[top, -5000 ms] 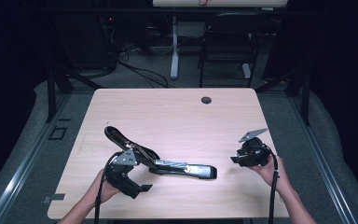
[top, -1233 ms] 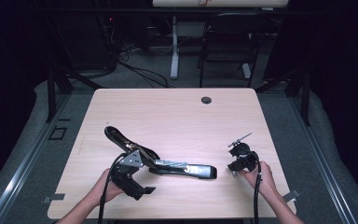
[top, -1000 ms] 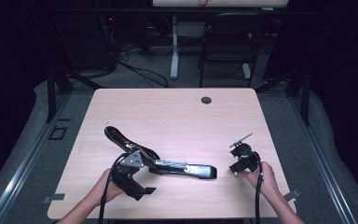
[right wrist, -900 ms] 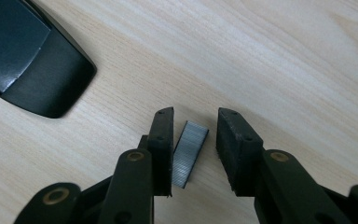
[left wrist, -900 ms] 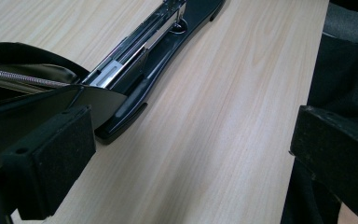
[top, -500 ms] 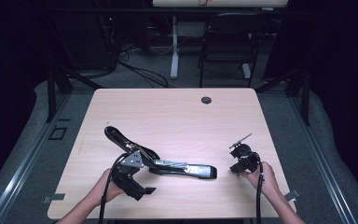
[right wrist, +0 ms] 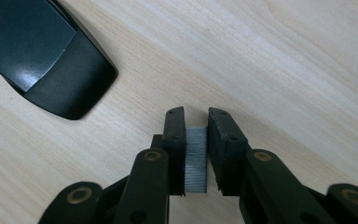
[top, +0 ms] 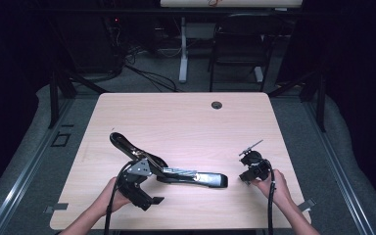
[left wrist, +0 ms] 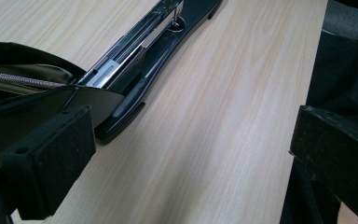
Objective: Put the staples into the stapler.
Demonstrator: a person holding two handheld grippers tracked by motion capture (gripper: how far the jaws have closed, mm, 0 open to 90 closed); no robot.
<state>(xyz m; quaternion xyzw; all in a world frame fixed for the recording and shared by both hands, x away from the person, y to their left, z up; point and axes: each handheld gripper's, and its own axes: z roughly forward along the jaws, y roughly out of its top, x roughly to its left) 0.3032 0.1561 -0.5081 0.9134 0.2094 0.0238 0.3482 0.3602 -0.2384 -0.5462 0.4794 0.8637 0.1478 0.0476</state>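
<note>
Long black stapler lying open on the light wood table, near the front edge: base stretched toward the right, its rounded end close to the right hand-held gripper, lid swung back and up to the left. Metal staple channel exposed along the base. Left hand-held gripper wide open, nothing between its pads; one pad just beside the stapler's hinge end, the other out past the table's edge. Right hand-held gripper nearly closed, having just been closing, now clamped on a small grey strip of staples, pads pressing its two sides. Strip held over bare wood, a little apart from the stapler's rounded end. Both hands low by the front edge.
</note>
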